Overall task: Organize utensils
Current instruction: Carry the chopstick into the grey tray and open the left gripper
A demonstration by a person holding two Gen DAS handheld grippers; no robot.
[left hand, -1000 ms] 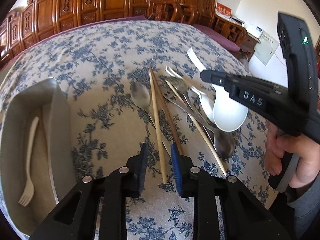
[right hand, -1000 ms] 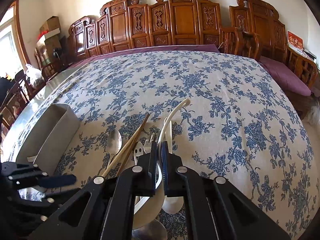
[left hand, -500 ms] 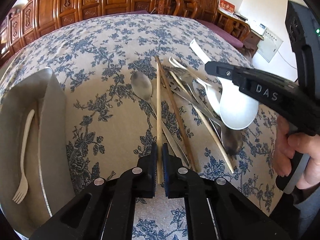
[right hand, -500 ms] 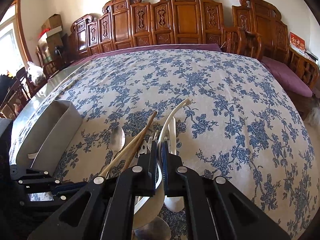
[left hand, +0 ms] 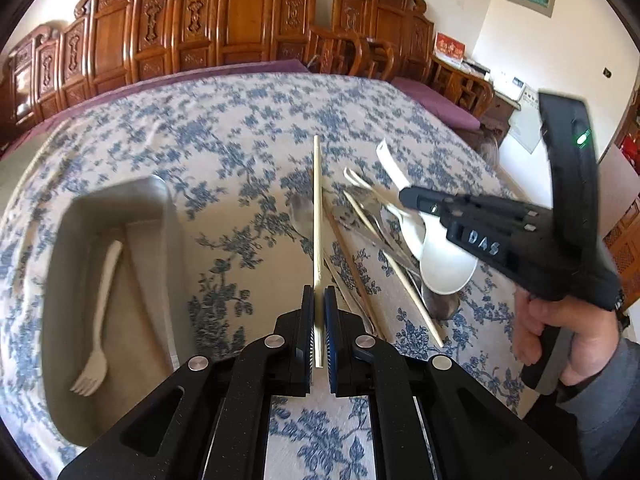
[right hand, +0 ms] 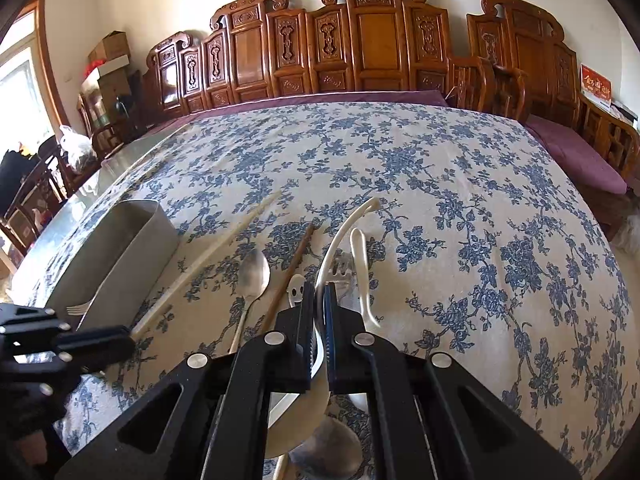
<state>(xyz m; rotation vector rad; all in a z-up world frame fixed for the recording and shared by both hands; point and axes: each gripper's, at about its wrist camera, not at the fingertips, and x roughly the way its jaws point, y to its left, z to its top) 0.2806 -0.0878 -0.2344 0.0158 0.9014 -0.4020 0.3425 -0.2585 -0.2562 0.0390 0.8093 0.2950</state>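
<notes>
Left wrist view shows the left tongs (left hand: pixel 319 312) closed on 1 pale, thin bamboo chopstick (left hand: pixel 317 208), gripped near its lower end. Its long axis points straight forward from the tongs. The grey rectangular metal tray (left hand: pixel 172 216) lies to the left of the tongs on the bench with the blue floral cloth (left hand: pixel 240 128), and its long side runs nearly parallel to the chopstick. Inside it, 1 cream plastic fork (left hand: pixel 100 312) lies flat. I judge that the coming move is a sideways carry to the left, and the left hand is the nearer one to the tray.

Right wrist view shows the right tongs (right hand: pixel 319 308) closed on the curved handle of a white ceramic soup spoon (right hand: pixel 348 224). Below it, the remaining pile holds a shiny steel spoon (right hand: pixel 254 272), a darker brown wooden chopstick (right hand: pixel 292 268) and a metal fork (right hand: pixel 342 268), which partly overlap.
</notes>
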